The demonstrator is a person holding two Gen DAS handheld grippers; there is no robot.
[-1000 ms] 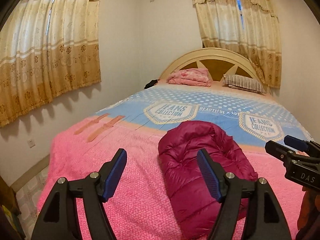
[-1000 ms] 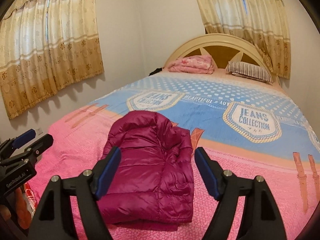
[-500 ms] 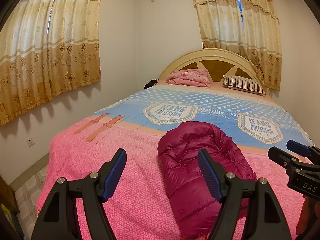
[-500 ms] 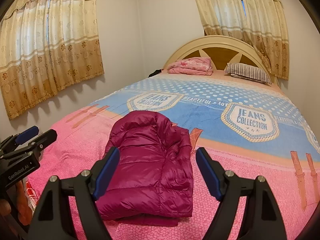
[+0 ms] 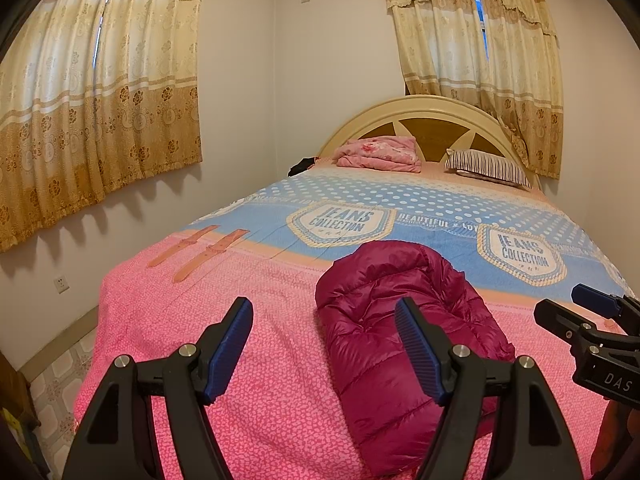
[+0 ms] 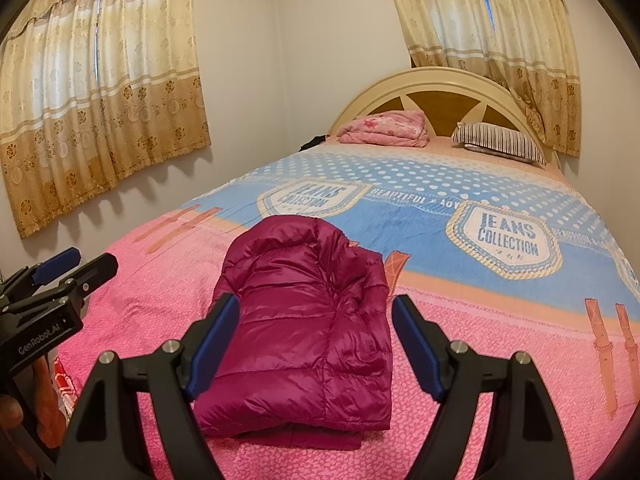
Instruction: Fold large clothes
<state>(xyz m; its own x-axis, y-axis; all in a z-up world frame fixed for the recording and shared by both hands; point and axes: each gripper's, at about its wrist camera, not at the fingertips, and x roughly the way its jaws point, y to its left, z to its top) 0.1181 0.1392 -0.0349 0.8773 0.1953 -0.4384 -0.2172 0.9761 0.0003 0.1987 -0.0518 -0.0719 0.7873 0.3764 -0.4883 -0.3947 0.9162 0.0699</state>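
Note:
A magenta puffer jacket lies folded into a compact bundle on the pink end of the bed. My left gripper hovers open above the bedspread; the jacket's left edge lies below and beyond its right finger. My right gripper also stands open, with the jacket on the bed beneath and beyond its fingers and no pad pressing on it. Each gripper shows in the other's view: the right gripper at the right edge, the left gripper at the left edge.
The bedspread is pink near me and blue farther off. A folded pink blanket and a striped pillow lie by the headboard. Curtained walls close the left side and back. Tiled floor shows left of the bed.
The right gripper sits slightly lower at the edge of the left wrist view. The jacket and both sets of jaws look the same.

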